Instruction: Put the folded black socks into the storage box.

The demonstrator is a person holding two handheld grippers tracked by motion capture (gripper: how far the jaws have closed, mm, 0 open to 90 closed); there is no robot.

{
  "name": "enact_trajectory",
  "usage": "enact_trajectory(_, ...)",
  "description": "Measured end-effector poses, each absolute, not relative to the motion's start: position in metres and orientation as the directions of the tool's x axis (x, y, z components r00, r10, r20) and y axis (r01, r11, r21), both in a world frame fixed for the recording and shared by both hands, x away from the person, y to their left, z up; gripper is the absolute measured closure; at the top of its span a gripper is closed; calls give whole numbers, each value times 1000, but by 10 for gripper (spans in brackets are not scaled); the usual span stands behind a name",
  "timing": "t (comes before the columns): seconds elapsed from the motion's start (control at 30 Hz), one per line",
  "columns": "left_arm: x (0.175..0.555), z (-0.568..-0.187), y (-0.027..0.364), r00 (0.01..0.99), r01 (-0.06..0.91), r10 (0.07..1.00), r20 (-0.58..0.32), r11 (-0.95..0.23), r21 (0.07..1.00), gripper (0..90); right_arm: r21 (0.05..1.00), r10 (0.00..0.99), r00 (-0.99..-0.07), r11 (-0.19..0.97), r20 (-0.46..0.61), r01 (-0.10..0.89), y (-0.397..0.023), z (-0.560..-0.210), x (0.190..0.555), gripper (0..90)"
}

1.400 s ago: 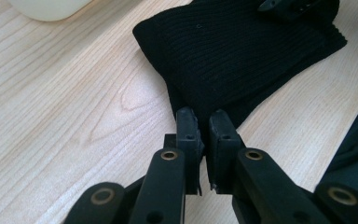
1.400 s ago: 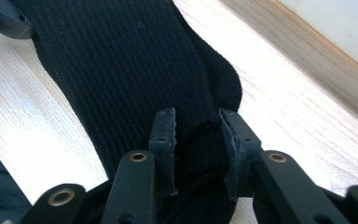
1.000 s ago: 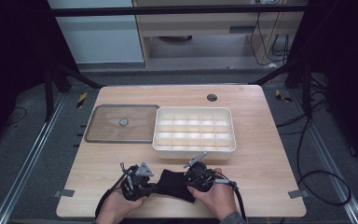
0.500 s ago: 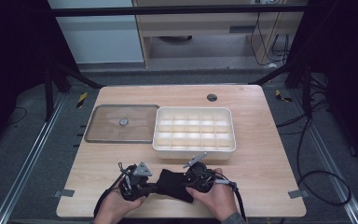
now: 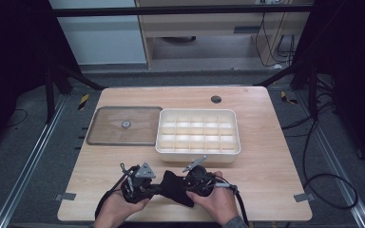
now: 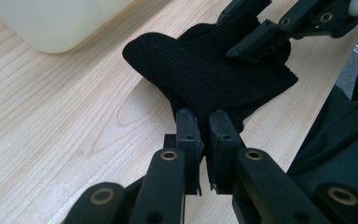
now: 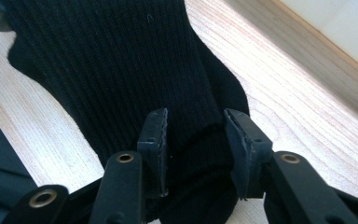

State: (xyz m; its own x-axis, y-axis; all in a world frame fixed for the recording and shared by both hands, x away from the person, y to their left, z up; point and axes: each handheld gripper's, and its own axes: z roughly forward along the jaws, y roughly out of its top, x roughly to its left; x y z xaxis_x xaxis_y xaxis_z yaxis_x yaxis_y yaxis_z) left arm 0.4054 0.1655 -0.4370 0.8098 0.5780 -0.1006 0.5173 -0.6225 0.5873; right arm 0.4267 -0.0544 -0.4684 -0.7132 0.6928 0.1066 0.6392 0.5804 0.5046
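A black ribbed sock [image 5: 175,186] lies stretched between my two grippers near the table's front edge. My left gripper [image 5: 159,188] is shut on one end: in the left gripper view its jaws [image 6: 204,126] pinch a thin fold of the sock [image 6: 205,70]. My right gripper [image 5: 186,183] holds the other end. In the right gripper view its jaws [image 7: 196,123] have just been closing, and the bunched sock [image 7: 121,56] fills the gap between the pads. The right gripper's jaws [image 6: 261,28] also show at the top of the left gripper view, on the sock.
A white compartment tray [image 5: 198,151] stands just beyond the grippers. A flat transparent lid with a small knob [image 5: 123,126] lies to its left. A round cable hole [image 5: 216,99] sits near the table's far edge. The table's front edge is right under the hands.
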Motion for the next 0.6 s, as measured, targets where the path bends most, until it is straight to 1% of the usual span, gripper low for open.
enact_trajectory(0.13,405,-436,165,813,514,573,-104,-623,589,844,503,694,-712,580,105,640,-53,-469,426,645)
enact_trajectory(0.2,405,-437,166,811,515,576,-101,-622,590,844,502,693,-713,581,107,640,-52,-469,427,641)
enact_trajectory(0.3,406,-439,169,808,519,582,-96,-624,584,844,501,690,-716,587,102,637,-52,-468,427,604)
enact_trajectory(0.37,407,-439,171,807,519,583,-91,-629,579,844,505,695,-713,582,99,637,-54,-466,427,561)
enact_trajectory(0.43,407,-440,173,806,521,584,-93,-628,577,844,510,699,-709,577,97,638,-57,-464,425,542)
enact_trajectory(0.53,408,-440,176,810,520,578,-100,-630,576,843,510,704,-702,566,111,648,-59,-465,423,565)
enact_trajectory(0.6,409,-439,176,814,516,570,-107,-628,582,841,507,701,-703,565,121,651,-58,-468,424,596)
